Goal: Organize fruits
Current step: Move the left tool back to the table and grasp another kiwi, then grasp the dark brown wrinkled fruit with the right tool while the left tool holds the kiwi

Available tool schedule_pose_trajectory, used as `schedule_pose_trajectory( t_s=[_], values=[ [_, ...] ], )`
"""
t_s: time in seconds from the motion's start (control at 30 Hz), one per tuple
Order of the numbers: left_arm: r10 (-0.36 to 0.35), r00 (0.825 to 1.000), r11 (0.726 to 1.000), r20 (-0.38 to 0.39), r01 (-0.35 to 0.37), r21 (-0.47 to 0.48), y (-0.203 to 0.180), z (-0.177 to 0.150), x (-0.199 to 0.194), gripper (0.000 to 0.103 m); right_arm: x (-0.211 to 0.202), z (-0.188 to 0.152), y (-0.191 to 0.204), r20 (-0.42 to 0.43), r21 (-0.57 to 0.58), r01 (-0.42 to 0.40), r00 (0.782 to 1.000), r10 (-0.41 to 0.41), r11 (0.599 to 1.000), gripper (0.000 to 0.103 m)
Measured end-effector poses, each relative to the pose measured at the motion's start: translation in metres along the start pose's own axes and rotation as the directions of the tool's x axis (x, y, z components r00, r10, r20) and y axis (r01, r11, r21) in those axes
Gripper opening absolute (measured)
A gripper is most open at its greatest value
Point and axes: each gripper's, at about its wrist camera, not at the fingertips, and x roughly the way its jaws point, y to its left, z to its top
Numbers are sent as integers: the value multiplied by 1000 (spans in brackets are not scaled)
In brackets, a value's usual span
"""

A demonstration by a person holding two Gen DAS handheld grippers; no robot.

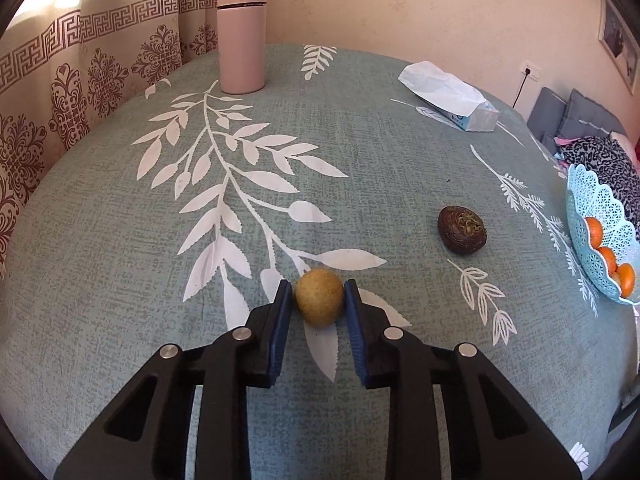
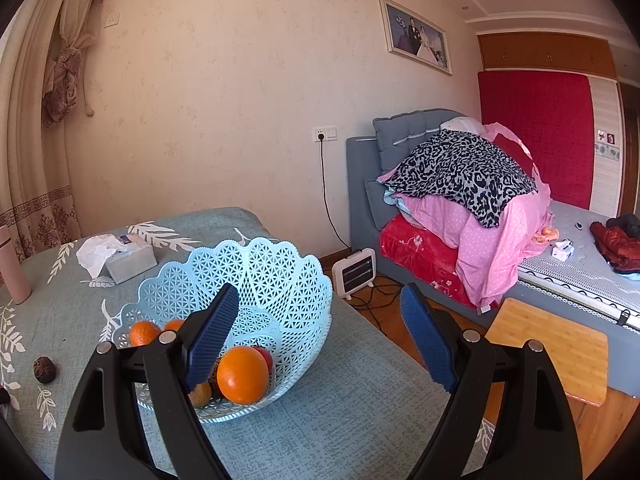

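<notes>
- left gripper (image 1: 319, 294) clamped on small round yellow-tan fruit (image 1: 319, 297), resting on teal leaf-print tablecloth (image 1: 120, 240)
- right gripper (image 2: 320, 316) jaws wide apart, empty, over light-blue lattice plastic basket (image 2: 280, 280) holding oranges (image 2: 242, 375)
- dark brown wrinkled fruit (image 1: 463, 230) between

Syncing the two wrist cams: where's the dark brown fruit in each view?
Left wrist: dark brown fruit right of centre, on the tablecloth, beyond the left claw that is shut on the yellowish fruit.
Right wrist: same fruit at the far left edge, low, left of the basket.
Shared landmark: blue lattice basket, with oranges inside; the fruit lies apart from it.
</notes>
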Motion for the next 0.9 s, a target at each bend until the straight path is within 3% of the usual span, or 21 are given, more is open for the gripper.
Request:
schedule_pose_trajectory(
  t_s=[0.1,0.17,0.23,0.3,0.43,0.53,0.6,0.67,0.9],
  values=[
    [6,1000,1000,29,-6,10,-2,-1,-6,25,-16,1,13,61,-60,-2,998,6,998,84],
    [15,999,1000,48,-16,14,-4,0,-10,25,-24,1,27,69,-106,-46,996,53,993,84],
    [25,998,1000,65,-26,14,-5,0,-12,25,-30,-1,47,32,-159,-130,990,137,979,84],
    [43,996,999,80,-44,10,-6,-1,-15,25,-30,-4,70,-48,-206,-255,967,251,945,84],
    [72,991,997,112,-74,9,-7,-1,-20,25,-23,-13,122,-243,-247,-483,870,429,840,84],
    [79,988,997,130,-81,7,-7,-2,-23,25,-10,-20,160,-395,-219,-613,767,505,759,84],
    [79,988,997,132,-80,2,-7,-3,-24,25,0,-25,182,-467,-196,-660,713,523,725,84],
    [81,988,997,129,-81,-5,-6,-3,-23,25,4,-32,202,-513,-187,-692,674,531,697,84],
    [75,989,997,126,-74,-15,-4,-3,-22,25,23,-48,259,-617,-172,-756,582,530,631,82]
  ],
)
